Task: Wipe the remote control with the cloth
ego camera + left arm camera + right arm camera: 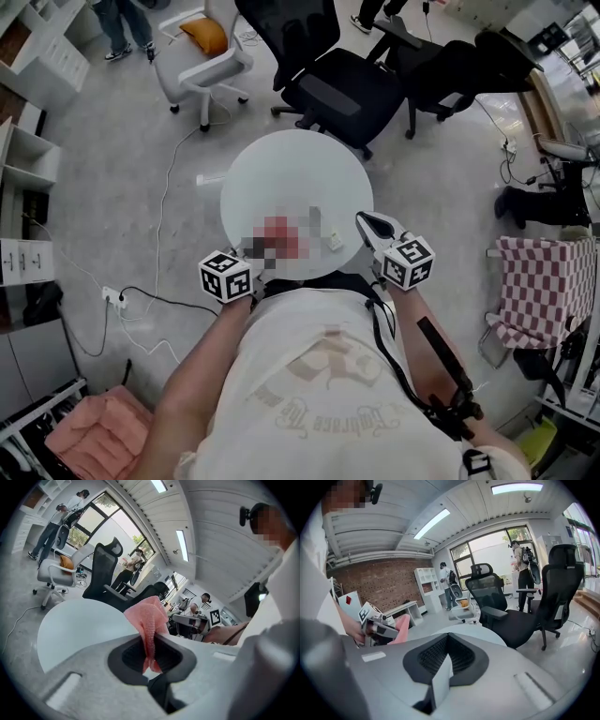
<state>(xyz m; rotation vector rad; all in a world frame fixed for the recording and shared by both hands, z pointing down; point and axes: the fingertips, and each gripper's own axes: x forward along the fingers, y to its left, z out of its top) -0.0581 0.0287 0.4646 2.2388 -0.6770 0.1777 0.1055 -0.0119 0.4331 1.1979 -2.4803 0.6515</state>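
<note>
The left gripper (152, 645) is clamped on a pink textured cloth (150, 618), which stands up from its closed jaws over the near edge of the round white table (281, 164). To its right, the right gripper (446, 644) pinches a slim white remote control (439, 684) edge-on, at the table's near right rim.

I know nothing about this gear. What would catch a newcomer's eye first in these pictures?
First comes the pink cloth, bright against the grey of the left gripper that pinches it. Next, the right gripper is shut on a slim white remote control. Both grippers sit at the near edge of a round white table, with black office chairs beyond it.
</note>
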